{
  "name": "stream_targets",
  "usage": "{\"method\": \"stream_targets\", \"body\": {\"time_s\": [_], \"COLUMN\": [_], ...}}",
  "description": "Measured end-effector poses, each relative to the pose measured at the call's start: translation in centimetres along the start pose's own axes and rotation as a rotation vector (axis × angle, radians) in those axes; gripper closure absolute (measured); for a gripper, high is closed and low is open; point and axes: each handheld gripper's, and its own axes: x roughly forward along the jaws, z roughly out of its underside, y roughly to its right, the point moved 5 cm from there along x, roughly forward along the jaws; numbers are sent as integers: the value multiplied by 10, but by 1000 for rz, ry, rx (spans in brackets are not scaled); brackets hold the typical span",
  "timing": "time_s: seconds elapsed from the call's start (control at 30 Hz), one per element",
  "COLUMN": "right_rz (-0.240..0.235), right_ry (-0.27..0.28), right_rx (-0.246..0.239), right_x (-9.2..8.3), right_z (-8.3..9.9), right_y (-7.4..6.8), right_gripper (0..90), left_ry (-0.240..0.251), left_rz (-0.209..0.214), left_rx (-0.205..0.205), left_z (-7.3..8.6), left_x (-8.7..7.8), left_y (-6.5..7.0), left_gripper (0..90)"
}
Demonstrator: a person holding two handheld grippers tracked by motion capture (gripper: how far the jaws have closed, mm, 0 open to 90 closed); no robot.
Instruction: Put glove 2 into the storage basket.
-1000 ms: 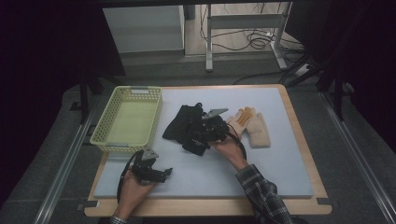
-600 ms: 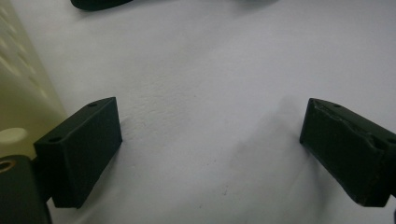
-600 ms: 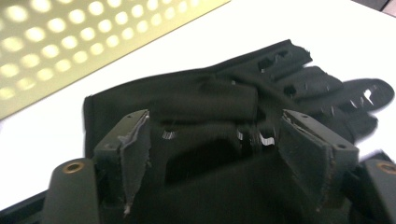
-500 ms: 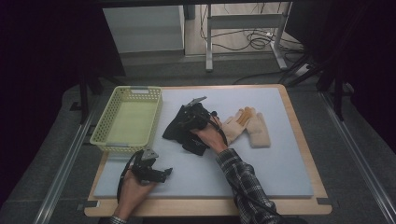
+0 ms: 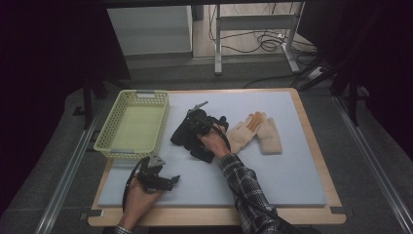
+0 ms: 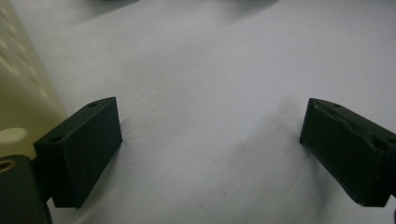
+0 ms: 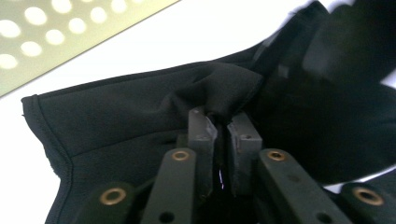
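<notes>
Two grippers, right gripper (image 7: 222, 126) just closed pinching one black glove (image 5: 187, 132), left gripper (image 6: 210, 140) open, one cream glove pair (image 5: 255, 134), one basket (image 5: 109, 141)

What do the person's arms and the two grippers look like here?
Both grippers are black. The left gripper has blocky black pads, a grey three-cornered plate on top and a black cable looping behind. The right gripper has slim grey pads on black links with brass rivets. The right arm wears a dark plaid sleeve.
</notes>
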Motion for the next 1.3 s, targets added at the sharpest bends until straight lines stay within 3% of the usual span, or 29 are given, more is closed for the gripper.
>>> {"method": "stream_targets", "body": {"time_s": [0.1,0.33,0.5,0.63,1.0,1.3], "right_rz": [3,-53,-97,-127,-149,-184], "right_ry": [19,90,118,115,90,86], "right_rx": [4,-19,-50,-73,-102,-138], "right_x": [-3,-25,-52,-75,-141,-163], "right_z": [-2,-20,-27,-22,27,77], "right_y": [-1,-14,-28,-33,-39,-45], "right_gripper": [830,830,829,829,829,828], "left_ry": [-2,-2,-4,-3,-4,0], "left_rz": [1,1,1,3,9,6], "left_rx": [0,-1,1,-3,-5,-7], "left_z": [0,0,0,0,0,0], "left_x": [0,0,0,0,0,0], "left_y": [0,0,0,0,0,0], "left_gripper": [56,56,56,56,49,49]}}
